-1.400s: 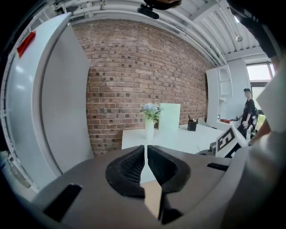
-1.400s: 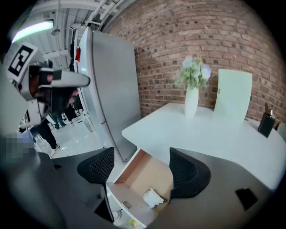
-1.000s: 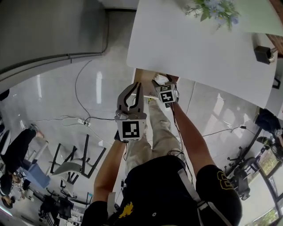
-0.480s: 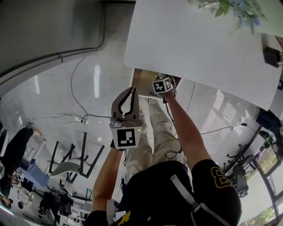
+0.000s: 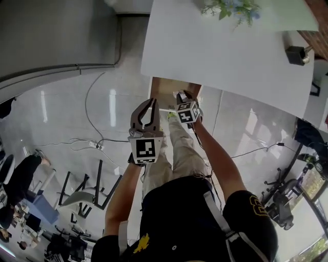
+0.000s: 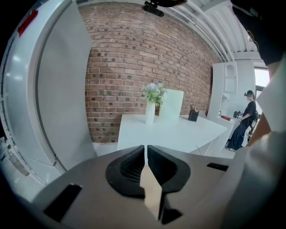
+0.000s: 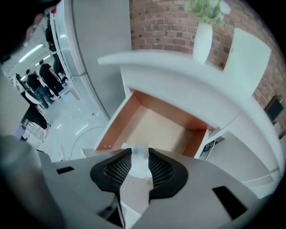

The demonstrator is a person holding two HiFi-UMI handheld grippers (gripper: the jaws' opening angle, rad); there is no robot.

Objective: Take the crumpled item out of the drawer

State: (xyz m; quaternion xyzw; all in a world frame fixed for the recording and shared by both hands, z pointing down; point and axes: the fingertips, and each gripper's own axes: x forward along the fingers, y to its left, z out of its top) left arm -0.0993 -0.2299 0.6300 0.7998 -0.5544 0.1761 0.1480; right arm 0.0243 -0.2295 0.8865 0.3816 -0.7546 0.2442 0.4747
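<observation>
The wooden drawer (image 5: 169,91) stands pulled out under the white table (image 5: 225,46); in the right gripper view its floor (image 7: 156,129) is bare. My right gripper (image 7: 140,150) hovers just above the drawer's near edge. Its jaws are closing, and both pads press on a white crumpled item (image 7: 140,167) that pokes out past the fingertips. In the head view the right gripper (image 5: 179,97) is at the drawer's front. My left gripper (image 5: 152,102) is raised to the left of the drawer, shut and empty, and its pads meet in the left gripper view (image 6: 146,147).
A vase of flowers (image 5: 230,7) and a small black box (image 5: 294,53) stand on the table. Cables (image 5: 97,143) trail over the glossy floor at left. A black frame (image 5: 84,192) and people (image 5: 20,179) are at lower left. A brick wall (image 6: 134,67) lies behind the table.
My right gripper has drawn back from inside the drawer to its front edge, closing on the white crumpled item. The left gripper has stayed raised and shut.
</observation>
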